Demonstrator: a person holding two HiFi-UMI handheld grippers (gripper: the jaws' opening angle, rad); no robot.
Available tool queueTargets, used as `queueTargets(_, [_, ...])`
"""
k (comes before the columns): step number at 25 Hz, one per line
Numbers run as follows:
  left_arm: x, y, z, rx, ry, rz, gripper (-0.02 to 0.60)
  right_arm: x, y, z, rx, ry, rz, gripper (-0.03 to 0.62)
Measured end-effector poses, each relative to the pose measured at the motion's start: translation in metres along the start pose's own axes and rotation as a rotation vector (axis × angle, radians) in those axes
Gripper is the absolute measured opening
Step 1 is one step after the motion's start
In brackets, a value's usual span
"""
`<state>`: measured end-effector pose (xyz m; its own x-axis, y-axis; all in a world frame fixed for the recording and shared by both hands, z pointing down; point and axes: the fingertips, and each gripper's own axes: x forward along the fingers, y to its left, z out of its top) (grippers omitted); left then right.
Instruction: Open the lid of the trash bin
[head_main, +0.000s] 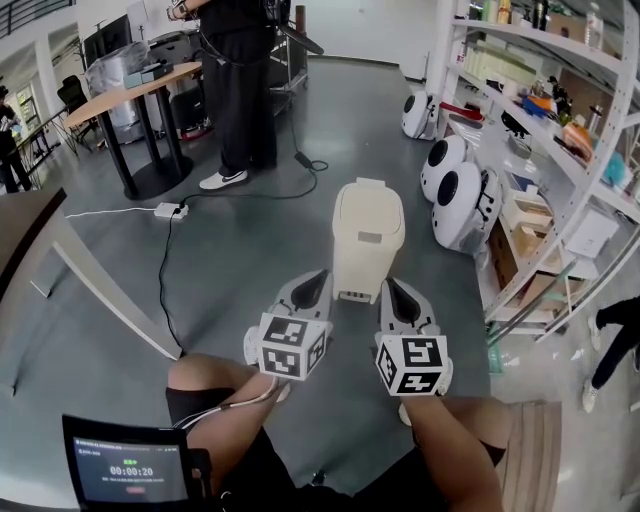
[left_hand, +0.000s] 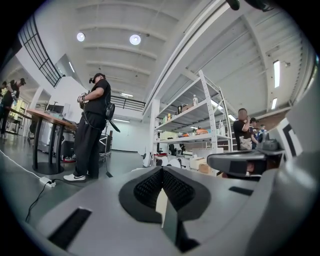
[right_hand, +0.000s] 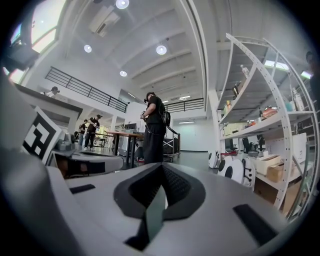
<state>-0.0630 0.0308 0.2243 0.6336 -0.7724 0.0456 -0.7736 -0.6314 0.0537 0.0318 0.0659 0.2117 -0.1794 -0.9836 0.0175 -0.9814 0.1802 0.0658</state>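
While the screen (head_main: 130, 470) reads 00:00:20, left tongs (head_main: 312, 288) and right tongs (head_main: 400, 295) hover closed, empty, near the trash bin (head_main: 368, 235).

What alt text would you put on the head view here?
A cream trash bin, its lid closed, stands on a grey floor just ahead of the left gripper and right gripper, held side by side with jaws shut. A person stands by a table at back left; metal shelving lines the right.
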Motion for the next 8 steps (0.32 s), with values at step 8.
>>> queueTargets(8, [0.0011, 0.0094, -0.0064, 0.011, 0.011, 0.01, 0.0, 0.0041, 0.0005, -0.003, -0.009, -0.005, -0.004, 0.003])
